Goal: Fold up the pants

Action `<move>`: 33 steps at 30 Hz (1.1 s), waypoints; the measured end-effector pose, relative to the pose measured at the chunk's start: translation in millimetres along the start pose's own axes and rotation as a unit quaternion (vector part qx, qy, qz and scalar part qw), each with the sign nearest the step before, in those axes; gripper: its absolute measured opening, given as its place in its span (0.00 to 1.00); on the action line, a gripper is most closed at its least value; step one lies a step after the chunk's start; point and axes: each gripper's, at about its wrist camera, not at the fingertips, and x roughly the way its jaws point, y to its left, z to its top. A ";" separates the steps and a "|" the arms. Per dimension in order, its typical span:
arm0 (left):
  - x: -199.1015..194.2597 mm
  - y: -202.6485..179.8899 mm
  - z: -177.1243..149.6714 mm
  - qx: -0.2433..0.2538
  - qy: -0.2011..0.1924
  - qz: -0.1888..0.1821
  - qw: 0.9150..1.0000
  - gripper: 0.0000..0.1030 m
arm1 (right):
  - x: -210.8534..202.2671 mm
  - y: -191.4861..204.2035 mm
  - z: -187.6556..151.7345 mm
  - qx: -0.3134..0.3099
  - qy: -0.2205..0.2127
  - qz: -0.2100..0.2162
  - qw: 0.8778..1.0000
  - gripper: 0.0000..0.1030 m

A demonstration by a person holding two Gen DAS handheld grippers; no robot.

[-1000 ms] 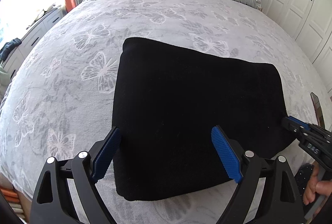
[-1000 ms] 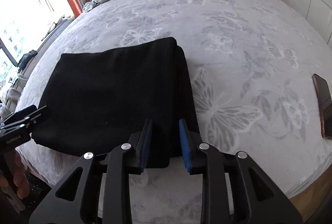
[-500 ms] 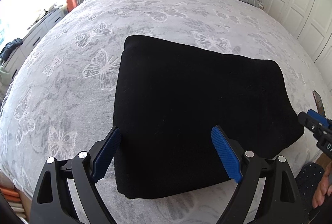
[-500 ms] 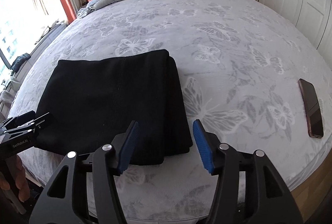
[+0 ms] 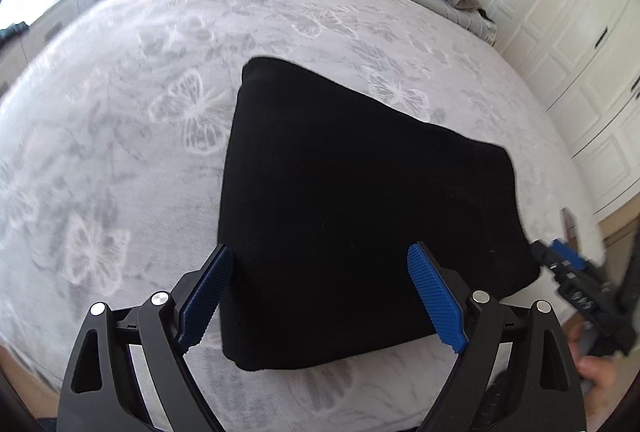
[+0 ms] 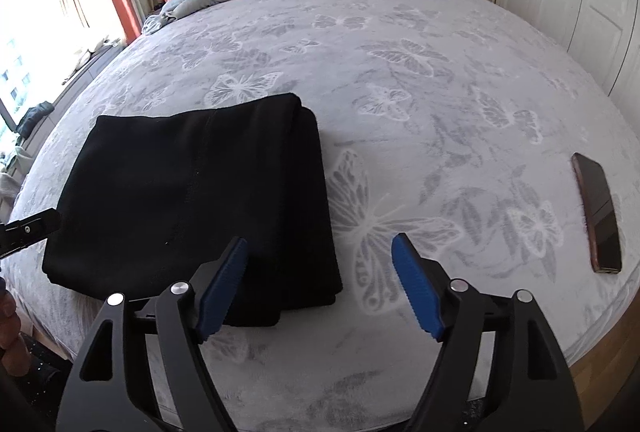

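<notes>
I have the pants (image 6: 192, 200) lying as a black, squared-off bundle on the near left part of the bed (image 6: 420, 104), several layers thick along their right edge. They look like soft, thick knit: light, limp, likely to sag and slide open if lifted by one layer. I judge the safest hold is low on that stacked right edge or at a near corner, biting through every layer at once, with one tong at each end so the bundle keeps its shape.

My left tongs (image 5: 320, 296) are spread wide and hold nothing; they hang over the near edge of the pants, with the cloth showing between the blue pads (image 5: 434, 298), but whether they touch it I cannot tell. My right tongs (image 6: 320, 286) are also wide open and empty, sitting just beside the near right corner of the bundle, the left pad over the cloth and the right pad over bare bedspread. A phone (image 6: 597, 215) lies well apart to the right. The fold looks finished or nearly so.
</notes>
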 end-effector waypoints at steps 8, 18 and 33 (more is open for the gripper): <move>-20.9 6.5 -5.4 0.002 -0.051 -0.049 0.998 0.84 | 17.7 -8.3 0.5 0.055 0.017 0.069 0.996 0.75; -32.0 -22.4 -1.9 0.070 -0.110 0.061 0.990 0.84 | 43.1 22.2 65.6 -0.004 0.009 0.060 0.998 0.75; 5.7 -15.7 9.4 0.039 -0.030 0.096 0.994 0.84 | 59.5 46.5 90.7 -0.029 0.000 0.012 1.000 0.25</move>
